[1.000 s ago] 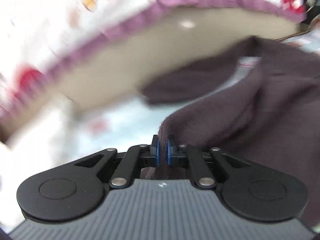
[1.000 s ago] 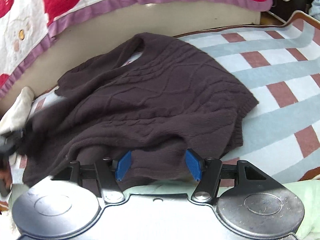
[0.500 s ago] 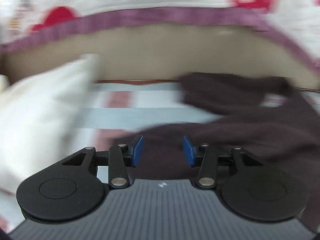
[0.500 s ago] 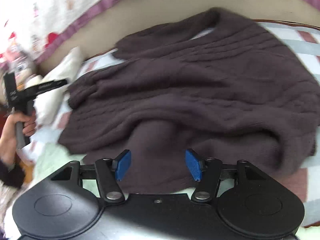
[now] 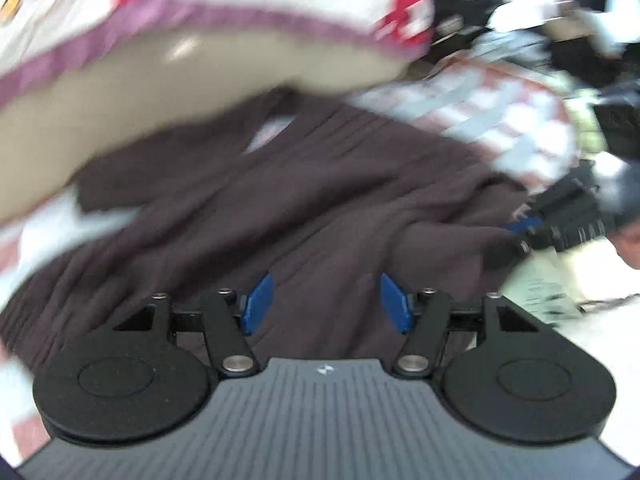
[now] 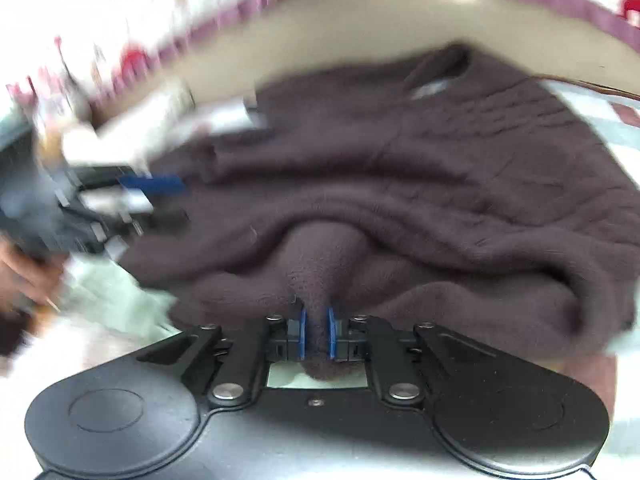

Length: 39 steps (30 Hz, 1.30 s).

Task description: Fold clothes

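Right gripper closing on dark brown knitted sweater fold; left gripper opening, empty. Pinch both layers before lifting.

Left tool opening above brown sweater

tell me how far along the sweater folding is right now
Early on. Done: the dark sweater lies on the striped bedding, but bunched and rumpled, no neat fold showing. In hand: the right gripper is closing its fingers on a pinch of the near edge, while the left gripper is opening, nothing pinched between its fingers. Left: flattening it and making the folds.
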Tool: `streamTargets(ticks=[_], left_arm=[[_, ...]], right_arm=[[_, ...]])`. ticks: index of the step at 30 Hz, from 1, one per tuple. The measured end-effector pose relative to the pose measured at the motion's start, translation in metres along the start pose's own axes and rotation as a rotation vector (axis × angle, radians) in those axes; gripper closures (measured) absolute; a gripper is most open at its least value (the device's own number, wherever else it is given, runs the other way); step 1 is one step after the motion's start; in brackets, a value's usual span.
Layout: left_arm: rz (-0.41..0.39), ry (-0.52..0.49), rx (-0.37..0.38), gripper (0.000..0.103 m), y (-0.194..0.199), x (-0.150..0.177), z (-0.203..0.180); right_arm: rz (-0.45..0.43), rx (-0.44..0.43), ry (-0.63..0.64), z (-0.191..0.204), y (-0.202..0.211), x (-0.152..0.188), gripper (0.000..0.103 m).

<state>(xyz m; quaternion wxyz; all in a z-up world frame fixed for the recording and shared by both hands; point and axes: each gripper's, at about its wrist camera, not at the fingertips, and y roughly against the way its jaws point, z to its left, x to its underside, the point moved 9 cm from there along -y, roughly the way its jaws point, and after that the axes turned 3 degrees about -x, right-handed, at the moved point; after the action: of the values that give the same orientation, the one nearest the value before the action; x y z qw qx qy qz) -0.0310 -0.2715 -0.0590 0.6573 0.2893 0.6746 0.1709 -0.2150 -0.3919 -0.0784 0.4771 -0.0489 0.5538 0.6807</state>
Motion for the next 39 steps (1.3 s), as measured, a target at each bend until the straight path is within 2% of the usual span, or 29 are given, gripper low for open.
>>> streamTargets(ticks=[1, 2, 4, 7, 9, 11, 14, 16, 20, 22, 24, 25, 26, 27, 28, 30, 32, 34, 39], left_arm=[[-0.040, -0.034, 0.027, 0.040, 0.007, -0.005, -0.011], [-0.078, -0.067, 0.051, 0.033, 0.014, -0.011, -0.021], [-0.127, -0.108, 0.089, 0.026, 0.021, -0.019, -0.037], [-0.099, -0.096, 0.156, 0.025, 0.021, -0.030, -0.059], [-0.074, -0.092, 0.205, 0.020, 0.014, -0.039, -0.073], [-0.012, -0.092, 0.196, 0.020, -0.004, -0.046, -0.080], [0.090, -0.099, 0.184, 0.020, -0.027, -0.050, -0.095], [0.142, -0.121, 0.193, 0.020, -0.038, -0.052, -0.109], [0.237, -0.220, 0.157, 0.020, -0.057, -0.045, -0.136], [0.277, -0.272, 0.142, 0.020, -0.062, -0.037, -0.152], [0.305, -0.347, 0.113, 0.020, -0.068, -0.032, -0.162], [0.310, -0.377, 0.097, 0.020, -0.072, -0.031, -0.164], [0.327, -0.369, 0.085, 0.020, -0.077, -0.031, -0.162], [0.353, -0.343, 0.077, 0.020, -0.082, -0.031, -0.158], [0.378, -0.317, 0.069, 0.020, -0.087, -0.032, -0.154], [0.423, -0.228, 0.016, 0.020, -0.092, -0.032, -0.141], [0.425, -0.163, 0.000, 0.020, -0.090, -0.031, -0.134], [0.419, -0.150, 0.006, 0.018, -0.089, -0.032, -0.135], [0.440, -0.208, 0.051, 0.017, -0.104, -0.039, -0.162]], right_arm=[[-0.025, 0.009, -0.006, -0.001, 0.015, -0.001, 0.091], [-0.048, 0.019, -0.016, -0.003, 0.028, -0.002, 0.091], [-0.106, 0.020, -0.045, -0.007, 0.050, -0.005, 0.101], [-0.167, -0.017, -0.079, -0.010, 0.063, -0.015, 0.101], [-0.147, 0.038, -0.054, -0.016, 0.058, -0.021, 0.100], [-0.123, 0.106, -0.062, -0.027, 0.056, -0.019, 0.099], [-0.099, 0.174, -0.161, -0.055, 0.062, -0.008, 0.091], [-0.110, 0.183, -0.263, -0.074, 0.072, 0.004, 0.059], [-0.146, 0.202, -0.409, -0.108, 0.081, 0.025, 0.050], [-0.173, 0.177, -0.516, -0.129, 0.072, 0.032, 0.033], [-0.197, 0.132, -0.638, -0.150, 0.058, 0.037, 0.032], [-0.192, 0.090, -0.692, -0.159, 0.045, 0.040, 0.032], [-0.198, 0.055, -0.718, -0.164, 0.037, 0.040, 0.037], [-0.230, 0.049, -0.726, -0.167, 0.035, 0.038, 0.069], [-0.261, 0.043, -0.734, -0.169, 0.034, 0.035, 0.086], [-0.383, 0.038, -0.747, -0.175, 0.050, 0.026, 0.087], [-0.499, 0.030, -0.708, -0.177, 0.080, 0.014, 0.090], [-0.529, 0.054, -0.655, -0.177, 0.098, 0.003, 0.090], [-0.484, 0.114, -0.554, -0.161, 0.099, -0.016, 0.091]])
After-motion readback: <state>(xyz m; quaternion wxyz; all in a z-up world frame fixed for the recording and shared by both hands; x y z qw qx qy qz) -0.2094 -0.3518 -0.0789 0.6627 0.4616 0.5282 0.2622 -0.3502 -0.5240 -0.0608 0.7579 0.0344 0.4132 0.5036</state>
